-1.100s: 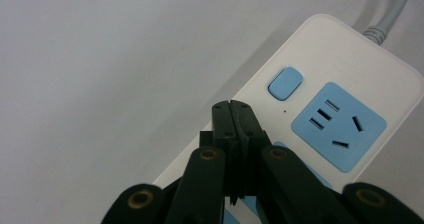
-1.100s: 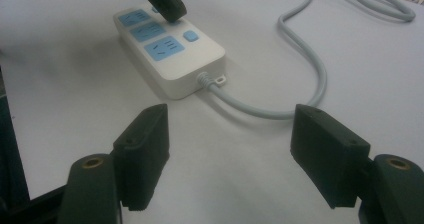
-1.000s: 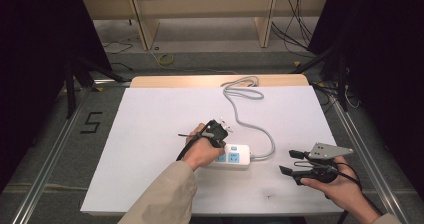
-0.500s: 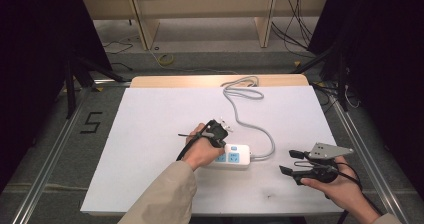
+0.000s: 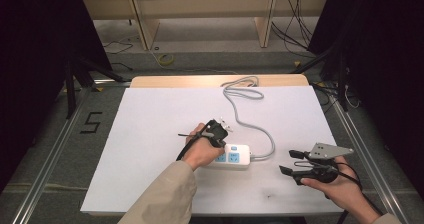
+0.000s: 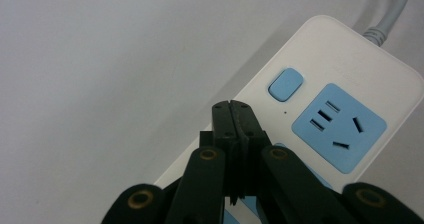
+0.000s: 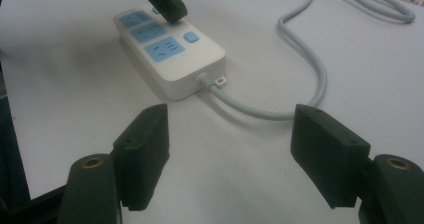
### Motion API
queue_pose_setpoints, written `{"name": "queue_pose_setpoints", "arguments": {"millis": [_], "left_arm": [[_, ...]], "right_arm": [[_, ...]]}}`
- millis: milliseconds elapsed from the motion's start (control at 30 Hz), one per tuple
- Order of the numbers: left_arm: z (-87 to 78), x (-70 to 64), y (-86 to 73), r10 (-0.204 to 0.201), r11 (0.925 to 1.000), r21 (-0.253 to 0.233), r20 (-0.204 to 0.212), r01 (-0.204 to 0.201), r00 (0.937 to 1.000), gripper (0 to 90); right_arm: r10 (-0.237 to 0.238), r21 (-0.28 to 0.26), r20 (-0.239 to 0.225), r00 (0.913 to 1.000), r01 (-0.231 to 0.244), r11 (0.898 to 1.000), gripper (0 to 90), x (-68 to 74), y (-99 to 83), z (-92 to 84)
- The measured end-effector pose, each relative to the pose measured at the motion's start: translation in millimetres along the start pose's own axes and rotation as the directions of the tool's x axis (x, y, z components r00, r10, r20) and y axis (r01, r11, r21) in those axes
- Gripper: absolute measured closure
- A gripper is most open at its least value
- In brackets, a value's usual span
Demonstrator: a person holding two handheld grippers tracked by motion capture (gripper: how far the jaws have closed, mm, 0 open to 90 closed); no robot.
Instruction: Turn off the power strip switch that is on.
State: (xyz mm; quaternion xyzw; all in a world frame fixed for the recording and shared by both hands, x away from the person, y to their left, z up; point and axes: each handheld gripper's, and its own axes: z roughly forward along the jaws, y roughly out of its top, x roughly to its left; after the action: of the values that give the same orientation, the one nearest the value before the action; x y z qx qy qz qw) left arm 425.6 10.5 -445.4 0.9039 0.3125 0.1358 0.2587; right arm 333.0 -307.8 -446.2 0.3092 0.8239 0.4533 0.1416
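A white power strip (image 5: 239, 158) with pale blue sockets lies on the white table sheet (image 5: 150, 134). Its grey cable (image 5: 250, 126) curls toward the back edge. My left gripper (image 5: 216, 130) points down at the strip's far side, jaws shut with nothing between them. In the left gripper view its closed tips (image 6: 233, 108) sit just beside the blue switch button (image 6: 285, 84) and a socket (image 6: 340, 127). In the right gripper view the left gripper's tip (image 7: 171, 8) hovers at or on the strip (image 7: 170, 51); contact is unclear. My right gripper (image 5: 288, 162) is held open, right of the strip.
The cable (image 7: 300, 59) loops across the sheet between the strip and the right gripper (image 7: 232, 139). A wooden table edge (image 5: 200, 80) shows behind the sheet. Metal rails (image 5: 50, 154) run along both sides, and loose cables lie on the floor beyond.
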Motion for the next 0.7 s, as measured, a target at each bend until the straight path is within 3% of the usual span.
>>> {"name": "queue_pose_setpoints", "arguments": {"millis": [133, 200, 700], "left_arm": [[-0.1, 0.0, 0.1, -0.002, 1.0000, -0.001, 0.000, 0.002, 1.0000, 90.0], [-2.1, 0.7, 0.8, -0.014, 0.9996, -0.023, 0.001, 0.014, 0.9999, 90.0], [-2.3, 1.0, 0.7, -0.018, 0.9996, -0.020, 0.006, 0.018, 0.9998, 90.0]], "right_arm": [[-0.002, -0.001, 0.000, 1.0000, 0.002, 1.000, 32.1, -0.1, 0.0, 0.1], [-0.001, -0.001, 0.000, 1.0000, 0.001, 1.000, 32.1, -0.1, 0.1, -0.1], [-0.001, -0.005, -0.001, 1.0000, 0.001, 1.000, 32.1, 0.1, 0.2, -0.5]]}}
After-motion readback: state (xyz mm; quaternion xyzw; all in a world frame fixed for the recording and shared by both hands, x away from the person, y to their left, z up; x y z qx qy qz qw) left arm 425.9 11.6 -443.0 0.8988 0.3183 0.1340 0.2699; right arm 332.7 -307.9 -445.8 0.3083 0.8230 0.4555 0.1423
